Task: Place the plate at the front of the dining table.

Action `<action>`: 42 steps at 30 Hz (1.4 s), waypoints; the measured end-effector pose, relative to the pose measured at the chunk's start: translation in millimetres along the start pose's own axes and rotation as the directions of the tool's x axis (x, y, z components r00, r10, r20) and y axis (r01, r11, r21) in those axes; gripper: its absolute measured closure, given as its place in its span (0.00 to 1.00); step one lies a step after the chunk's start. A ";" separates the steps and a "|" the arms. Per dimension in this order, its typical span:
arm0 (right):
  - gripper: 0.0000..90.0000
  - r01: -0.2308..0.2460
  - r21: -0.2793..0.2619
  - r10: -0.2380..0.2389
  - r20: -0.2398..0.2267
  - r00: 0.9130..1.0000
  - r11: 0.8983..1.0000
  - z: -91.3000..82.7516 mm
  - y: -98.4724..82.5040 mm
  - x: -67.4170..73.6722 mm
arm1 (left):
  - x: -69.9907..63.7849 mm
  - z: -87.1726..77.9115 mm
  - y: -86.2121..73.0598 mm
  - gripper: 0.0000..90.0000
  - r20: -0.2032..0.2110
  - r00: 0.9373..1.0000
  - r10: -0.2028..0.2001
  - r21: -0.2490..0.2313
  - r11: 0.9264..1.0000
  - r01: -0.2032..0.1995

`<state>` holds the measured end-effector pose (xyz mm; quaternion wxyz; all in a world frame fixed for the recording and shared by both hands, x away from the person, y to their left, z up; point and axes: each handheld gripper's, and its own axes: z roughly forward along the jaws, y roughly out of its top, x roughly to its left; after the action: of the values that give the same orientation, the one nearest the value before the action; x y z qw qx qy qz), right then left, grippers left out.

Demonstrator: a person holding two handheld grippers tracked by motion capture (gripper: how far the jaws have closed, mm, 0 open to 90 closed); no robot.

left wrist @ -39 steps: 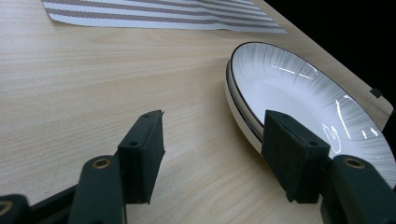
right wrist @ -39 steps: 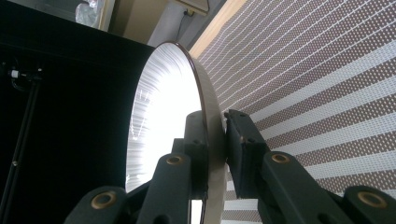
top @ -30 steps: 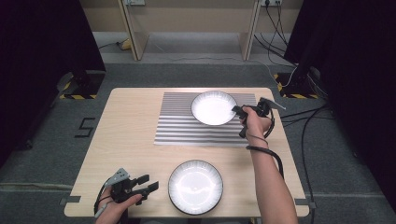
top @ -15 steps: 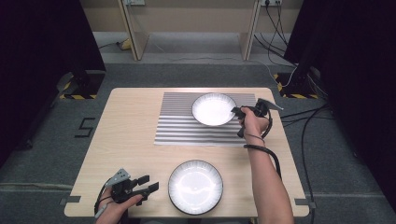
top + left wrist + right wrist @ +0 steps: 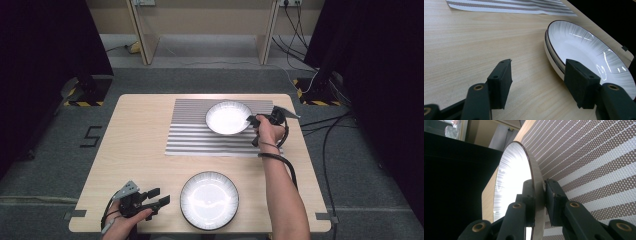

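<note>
Plates (image 5: 229, 117): three; striped mat (image 5: 190, 140): one

Recording lab or test studio, not a home. Light wooden table (image 5: 145, 150) stands alone on grey carpet floor (image 5: 60, 165); a "5" mark (image 5: 91, 136) is taped on the floor left of it. Black curtains (image 5: 45, 45) close off both sides. Yellow-black hazard tape (image 5: 85, 103) marks the stand bases (image 5: 320, 92) at the curtain feet. Loose cables (image 5: 320, 125) run across the floor at right, toward a wall socket (image 5: 292, 3) at top. Pale wooden frame or bench (image 5: 205, 30) along the back wall. Striped mat (image 5: 200, 140) and two white plates (image 5: 210, 200) laid out as props. Fixed overhead camera plus handheld gripper cameras.
</note>
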<state>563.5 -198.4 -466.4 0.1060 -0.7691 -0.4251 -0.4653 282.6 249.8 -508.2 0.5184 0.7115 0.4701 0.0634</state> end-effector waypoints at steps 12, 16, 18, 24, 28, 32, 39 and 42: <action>0.86 0.002 -0.005 -0.002 0.017 1.000 1.000 10.2 -2.1 -4.1 | 0.1 -0.5 0.1 0.43 0.002 1.000 0.001 0.000 1.000 -0.001; 0.85 0.000 -0.001 0.000 0.021 1.000 1.000 13.1 -2.8 -5.4 | 0.3 -0.8 0.1 0.43 0.002 1.000 0.001 -0.002 1.000 -0.001; 0.85 0.000 0.001 0.000 0.025 1.000 1.000 14.0 -2.9 -5.7 | 0.4 -0.9 0.1 0.43 0.002 1.000 0.002 -0.002 1.000 -0.002; 0.85 0.004 0.004 -0.004 0.035 0.999 1.000 17.2 -3.9 -7.1 | 0.4 -0.8 0.1 0.43 0.003 1.000 0.001 -0.002 1.000 -0.001; 0.85 -0.002 0.005 0.002 0.035 0.999 1.000 18.4 -3.5 -8.4 | 0.6 -0.8 0.2 0.43 0.001 1.000 0.001 0.000 1.000 -0.001; 0.85 -0.002 0.003 0.002 0.035 0.999 1.000 18.7 -3.5 -8.9 | 0.3 -0.4 0.0 0.43 0.003 1.000 -0.001 -0.001 1.000 0.001; 0.86 -0.009 0.012 0.008 0.055 0.998 1.000 19.7 -3.3 -17.9 | -0.2 0.1 -0.1 0.43 0.004 1.000 0.000 0.001 1.000 0.000; 0.82 -0.011 0.000 0.011 0.086 0.996 1.000 18.4 -2.4 -22.4 | -0.2 0.6 -0.3 0.43 0.005 1.000 0.002 0.003 1.000 -0.002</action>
<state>568.6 -199.1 -495.1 0.0902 -0.7906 -0.4252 -0.4312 282.6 249.3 -508.6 0.5183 0.7129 0.4685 0.0613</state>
